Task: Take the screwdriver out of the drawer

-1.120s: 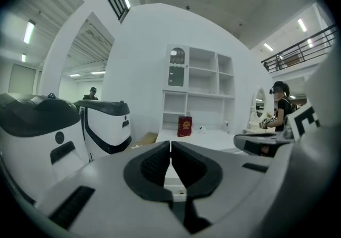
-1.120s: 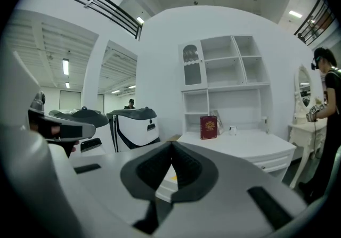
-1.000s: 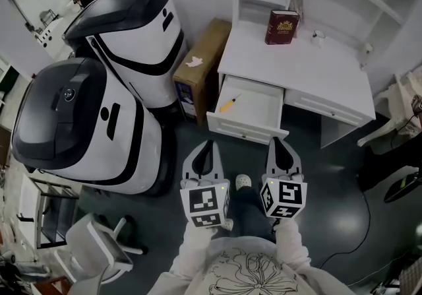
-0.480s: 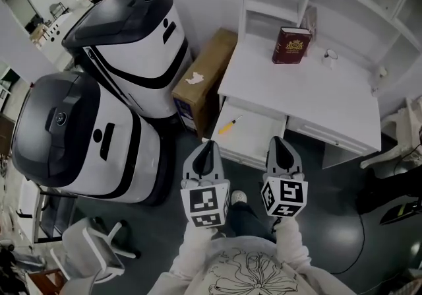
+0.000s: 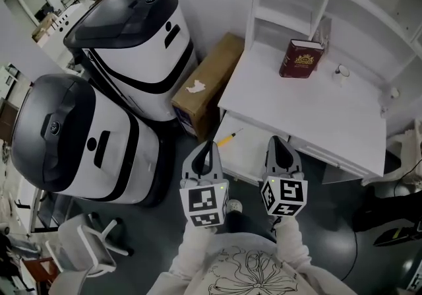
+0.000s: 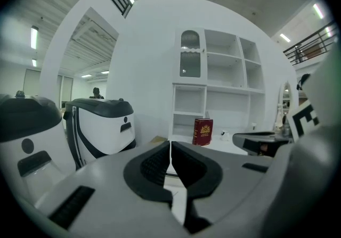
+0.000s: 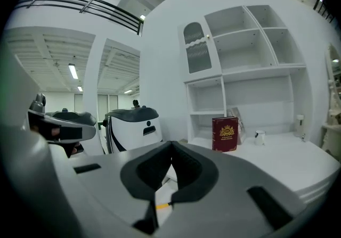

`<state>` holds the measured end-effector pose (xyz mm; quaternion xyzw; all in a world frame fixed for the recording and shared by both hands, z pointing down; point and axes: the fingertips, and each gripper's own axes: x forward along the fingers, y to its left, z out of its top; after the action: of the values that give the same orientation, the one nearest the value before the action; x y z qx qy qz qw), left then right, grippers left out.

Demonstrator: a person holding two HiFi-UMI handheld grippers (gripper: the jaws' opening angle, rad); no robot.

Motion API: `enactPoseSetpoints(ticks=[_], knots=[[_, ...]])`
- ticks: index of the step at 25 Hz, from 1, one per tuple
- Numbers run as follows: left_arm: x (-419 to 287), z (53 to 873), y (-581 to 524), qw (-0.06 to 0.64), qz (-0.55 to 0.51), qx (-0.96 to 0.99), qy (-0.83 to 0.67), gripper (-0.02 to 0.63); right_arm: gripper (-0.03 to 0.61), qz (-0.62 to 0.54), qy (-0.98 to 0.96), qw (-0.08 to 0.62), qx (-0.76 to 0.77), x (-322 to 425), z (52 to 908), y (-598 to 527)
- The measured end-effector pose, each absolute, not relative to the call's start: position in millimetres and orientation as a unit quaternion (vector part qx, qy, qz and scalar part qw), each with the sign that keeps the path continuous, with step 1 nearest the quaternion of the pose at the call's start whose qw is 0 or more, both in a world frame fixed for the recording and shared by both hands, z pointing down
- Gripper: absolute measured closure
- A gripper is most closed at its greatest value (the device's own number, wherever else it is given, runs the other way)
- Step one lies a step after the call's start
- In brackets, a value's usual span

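In the head view I count two grippers, side by side and near me. My left gripper and right gripper both point at the one open drawer of the white desk. One yellow screwdriver lies inside the drawer at its far left corner, just right of the left gripper's tip; I cannot tell whether the two touch. On the desk I see one red book standing upright and one small cup to its right. One cardboard box sits on the floor against the desk's left side. Left of the box stand two big white-and-black machines, one far and one nearer.

In the left gripper view the jaws are clenched together with nothing between them. Past them I see one book on the desk, one machine at left, and the tip of my other gripper at right.

In the right gripper view the jaws are clenched too, and empty. A sliver of the yellow screwdriver shows below, through the gap under the pads. Beyond stand the book and the cup.
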<state>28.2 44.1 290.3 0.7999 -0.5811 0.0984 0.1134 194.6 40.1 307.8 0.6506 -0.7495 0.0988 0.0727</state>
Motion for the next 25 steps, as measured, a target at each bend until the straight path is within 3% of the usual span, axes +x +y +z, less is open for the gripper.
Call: enactPoseSetpoints(ticks=[25], knots=[[14,349,-58,0.165,0.149,0.784,-0.579,0.603,0.575,0.156,-0.758,0.11,0.623,177,368,-69]])
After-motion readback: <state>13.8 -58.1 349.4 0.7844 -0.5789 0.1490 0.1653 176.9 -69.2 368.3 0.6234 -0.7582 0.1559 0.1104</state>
